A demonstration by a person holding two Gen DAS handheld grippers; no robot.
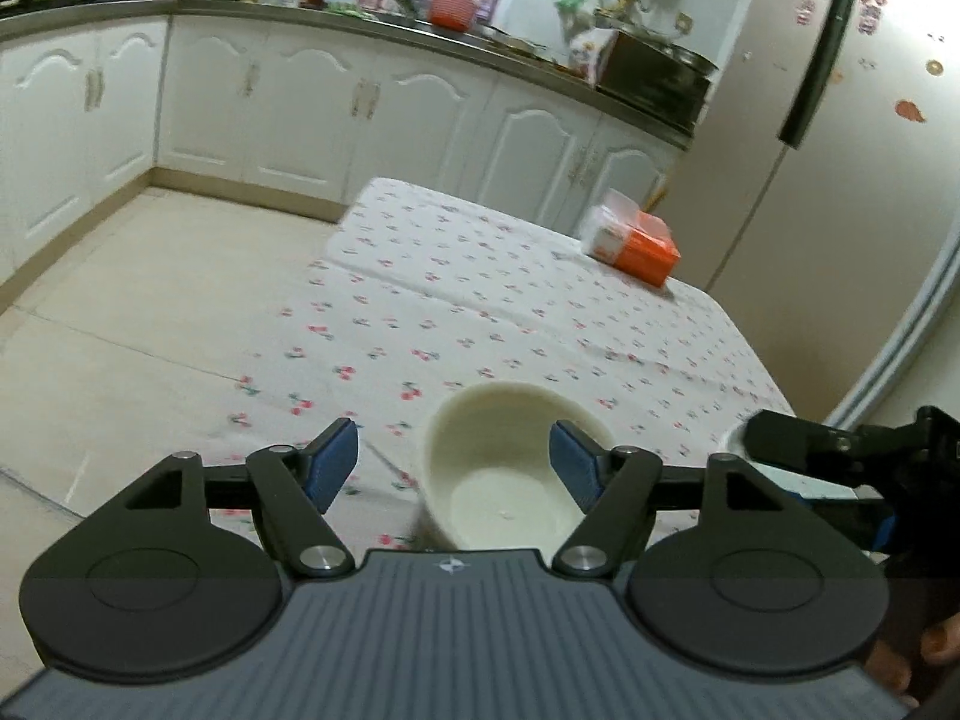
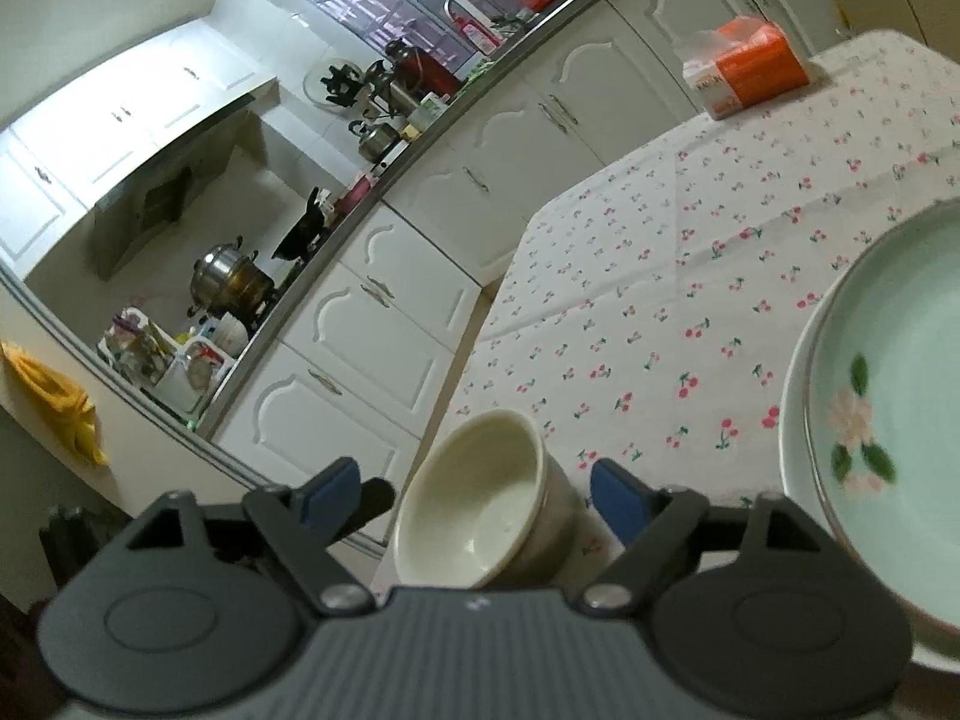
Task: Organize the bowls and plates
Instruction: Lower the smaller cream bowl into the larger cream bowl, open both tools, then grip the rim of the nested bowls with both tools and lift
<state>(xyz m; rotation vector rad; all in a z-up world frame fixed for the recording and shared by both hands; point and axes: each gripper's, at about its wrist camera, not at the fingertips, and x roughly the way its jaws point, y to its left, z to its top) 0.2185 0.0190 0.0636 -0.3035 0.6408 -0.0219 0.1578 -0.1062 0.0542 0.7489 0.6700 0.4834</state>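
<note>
Both tongs stood wide and held nothing: the left gripper (image 1: 454, 465) and right gripper (image 2: 477, 495) each framed the cream bowl (image 1: 510, 474), near the table's (image 1: 540, 312) edge beside the flowered plate (image 2: 900, 396). A good grip probably meant one pad inside the rim, closing gently.

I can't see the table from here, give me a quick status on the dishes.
Both hand-held grippers open, left and right. Cream bowl sits between the left fingers, ungripped. Green floral plate beside it. Orange tissue box far off, not obstructing.
</note>
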